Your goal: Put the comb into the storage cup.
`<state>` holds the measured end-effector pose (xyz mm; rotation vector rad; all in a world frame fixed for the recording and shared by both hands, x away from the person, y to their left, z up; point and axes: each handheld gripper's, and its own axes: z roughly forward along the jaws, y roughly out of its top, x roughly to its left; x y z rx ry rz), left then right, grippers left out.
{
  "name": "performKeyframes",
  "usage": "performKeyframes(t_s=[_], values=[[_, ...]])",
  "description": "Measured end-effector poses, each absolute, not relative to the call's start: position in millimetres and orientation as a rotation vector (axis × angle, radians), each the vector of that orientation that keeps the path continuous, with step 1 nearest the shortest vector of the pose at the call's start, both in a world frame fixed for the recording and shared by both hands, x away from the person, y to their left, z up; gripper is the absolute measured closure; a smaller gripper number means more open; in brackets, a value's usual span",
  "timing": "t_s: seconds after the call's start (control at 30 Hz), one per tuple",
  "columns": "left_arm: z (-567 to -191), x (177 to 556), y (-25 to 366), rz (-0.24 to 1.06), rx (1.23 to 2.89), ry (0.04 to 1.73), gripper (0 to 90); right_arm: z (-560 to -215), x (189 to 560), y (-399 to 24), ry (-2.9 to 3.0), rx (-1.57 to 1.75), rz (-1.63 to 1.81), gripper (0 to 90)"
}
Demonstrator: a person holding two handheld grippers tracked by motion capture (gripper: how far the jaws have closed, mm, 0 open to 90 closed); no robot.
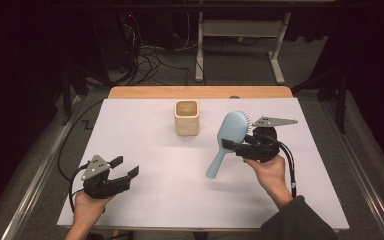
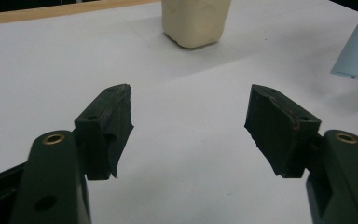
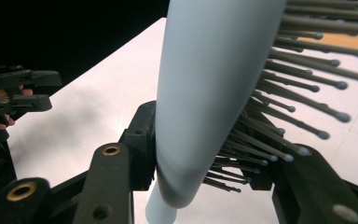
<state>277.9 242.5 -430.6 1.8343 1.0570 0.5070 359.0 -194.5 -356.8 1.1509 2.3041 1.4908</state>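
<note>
A light blue hairbrush with dark bristles is held above the white table at the right, handle slanting down to the left. My right gripper is shut on the hairbrush at the base of its head, one jaw on its smooth back and the other among the bristles. A cream square cup stands upright at the back middle of the table. My left gripper hangs open at the front left. Its jaws stand wide apart with nothing between them, pointing toward the cup. The hairbrush handle tip shows at the right edge.
The white sheet covers a wooden table whose far edge shows bare. Beyond it are table legs and cables on a grey floor. A metal rail runs along each side. In the right gripper view the left gripper shows far off.
</note>
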Motion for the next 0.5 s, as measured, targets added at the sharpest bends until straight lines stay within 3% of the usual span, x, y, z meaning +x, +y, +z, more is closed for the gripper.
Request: performKeyframes(t_s=[0.5], values=[[-443.4,269.8,260.7,0.541,1.819,1.11,31.8,-352.8,370.7,-194.8,2.28,1.194,1.427,55.1]])
